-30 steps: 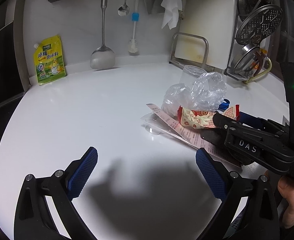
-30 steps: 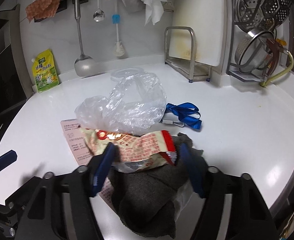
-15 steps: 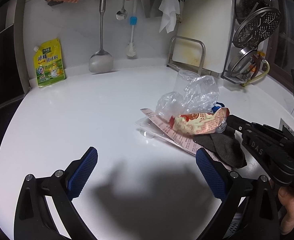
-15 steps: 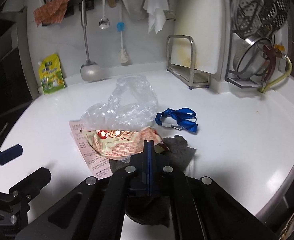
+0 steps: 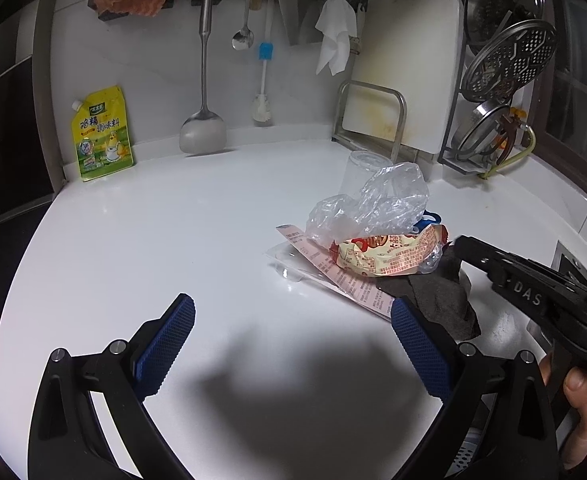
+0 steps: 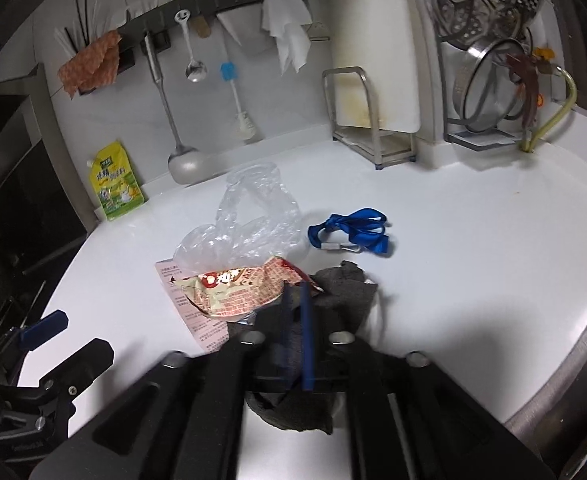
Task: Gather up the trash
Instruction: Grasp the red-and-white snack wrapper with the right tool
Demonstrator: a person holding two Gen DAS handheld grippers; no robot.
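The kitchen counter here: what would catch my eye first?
A heap of litter mid-counter: a crumpled clear bag over a red snack wrapper, with a dark cloth alongside. Just beyond lies a blue strap. A yellow pouch leans on the back wall, far left.

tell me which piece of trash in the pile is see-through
The crumpled plastic bag at the back of the pile; the snack wrapper and paper slip are printed and opaque.
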